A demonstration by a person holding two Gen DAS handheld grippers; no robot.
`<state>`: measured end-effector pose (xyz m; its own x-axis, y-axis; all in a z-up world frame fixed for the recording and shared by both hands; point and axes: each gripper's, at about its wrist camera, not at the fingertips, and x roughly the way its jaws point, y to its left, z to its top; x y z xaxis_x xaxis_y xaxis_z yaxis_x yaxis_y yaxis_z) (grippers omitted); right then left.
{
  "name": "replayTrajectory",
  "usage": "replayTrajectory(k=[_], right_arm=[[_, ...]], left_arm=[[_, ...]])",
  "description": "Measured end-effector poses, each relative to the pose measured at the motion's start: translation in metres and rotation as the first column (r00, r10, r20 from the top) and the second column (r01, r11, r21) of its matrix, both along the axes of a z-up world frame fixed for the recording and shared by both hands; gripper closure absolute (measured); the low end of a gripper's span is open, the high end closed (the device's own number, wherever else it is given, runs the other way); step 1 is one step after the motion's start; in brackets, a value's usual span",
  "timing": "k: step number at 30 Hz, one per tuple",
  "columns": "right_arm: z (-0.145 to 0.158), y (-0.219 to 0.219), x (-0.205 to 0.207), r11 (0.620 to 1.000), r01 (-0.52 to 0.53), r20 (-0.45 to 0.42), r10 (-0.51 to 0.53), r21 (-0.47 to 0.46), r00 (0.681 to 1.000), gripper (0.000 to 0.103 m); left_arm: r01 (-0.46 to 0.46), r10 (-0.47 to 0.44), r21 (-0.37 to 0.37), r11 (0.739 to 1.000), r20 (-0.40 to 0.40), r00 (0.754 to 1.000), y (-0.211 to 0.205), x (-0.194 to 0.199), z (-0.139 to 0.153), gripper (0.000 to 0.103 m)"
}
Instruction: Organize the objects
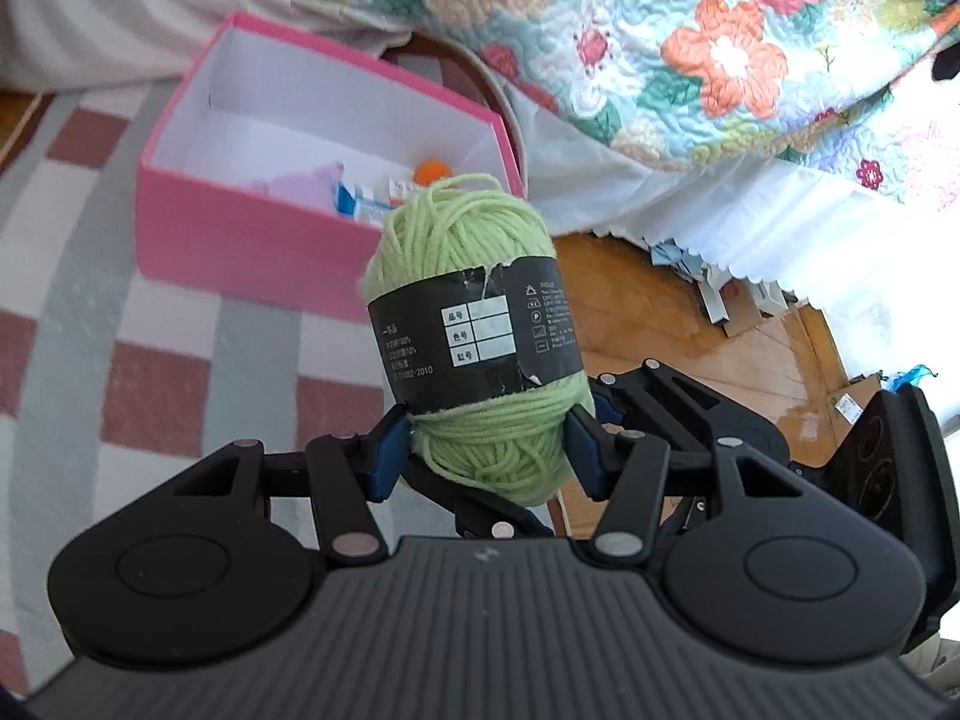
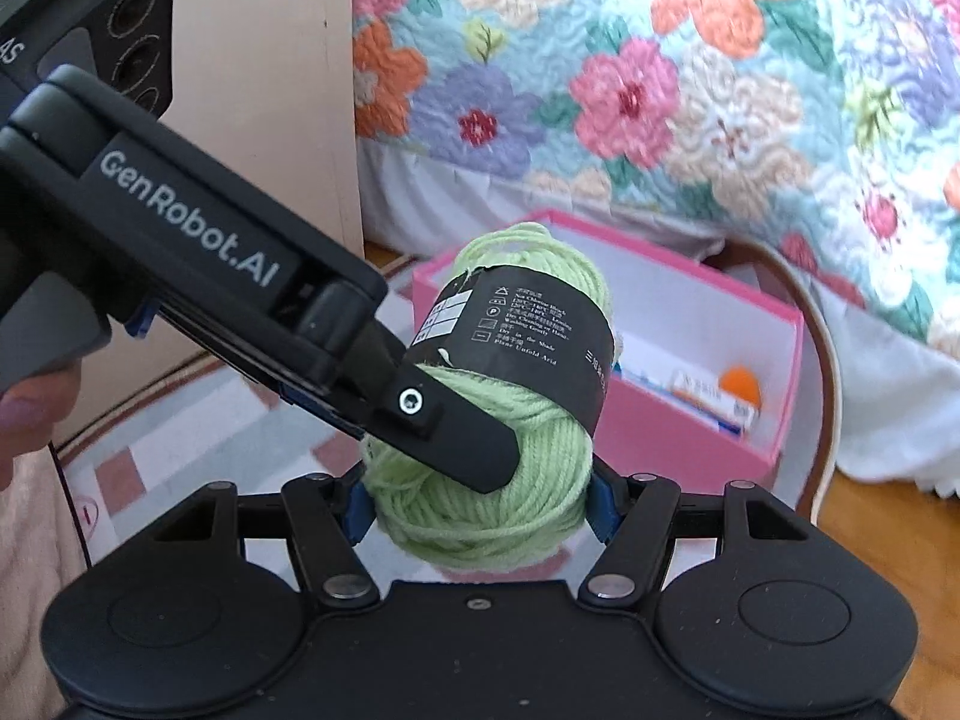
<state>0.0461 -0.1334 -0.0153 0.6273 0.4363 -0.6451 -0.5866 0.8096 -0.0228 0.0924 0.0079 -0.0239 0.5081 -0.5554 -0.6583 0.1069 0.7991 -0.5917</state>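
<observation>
A light green yarn ball (image 1: pixel 474 324) with a black paper label is held in the air in front of an open pink box (image 1: pixel 252 240). My left gripper (image 1: pixel 486 450) is shut on its lower end. My right gripper (image 2: pixel 477 504) is also shut on the same yarn ball (image 2: pixel 498 480), from the other side. In the right wrist view the left gripper's body crosses from the upper left and its finger (image 2: pixel 456 432) lies against the yarn. The pink box (image 2: pixel 660 438) holds small cartons and an orange ball (image 2: pixel 741 384).
A bed with a floral quilt (image 1: pixel 690 48) and white skirt stands behind the box. A checked red, grey and white rug (image 1: pixel 150 396) lies under the box. Wooden floor (image 1: pixel 648 312) with paper scraps is to the right. A cardboard box (image 2: pixel 264 90) stands at the left.
</observation>
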Motion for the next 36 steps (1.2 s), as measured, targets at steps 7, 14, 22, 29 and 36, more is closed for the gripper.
replayTrajectory(k=[7, 14, 22, 29, 36], right_arm=[[0.010, 0.019, 0.026, 0.999, -0.016, 0.008, 0.016, 0.031, 1.000, 0.033], [0.017, 0.029, 0.056, 0.999, -0.010, -0.031, 0.011, 0.039, 0.999, 0.033], [0.033, 0.037, 0.098, 0.999, 0.007, -0.076, -0.003, 0.054, 0.997, 0.033], [0.018, 0.043, 0.151, 0.994, 0.047, -0.142, -0.034, 0.094, 0.989, 0.033], [-0.018, 0.051, 0.184, 0.973, 0.105, -0.171, -0.070, 0.207, 0.983, 0.033]], left_arm=[[-0.011, 0.011, 0.053, 0.999, 0.002, 1.000, 0.014, 0.021, 0.017, 0.049], [-0.031, 0.033, 0.062, 0.998, -0.021, 0.999, 0.030, 0.045, 0.028, 0.049], [-0.038, 0.038, 0.041, 0.998, 0.000, 0.999, 0.049, 0.083, 0.043, 0.049], [-0.090, 0.090, 0.001, 0.996, -0.011, 0.996, 0.069, 0.129, 0.026, 0.049], [-0.117, 0.117, 0.048, 0.992, -0.007, 0.993, 0.082, 0.160, 0.000, 0.049]])
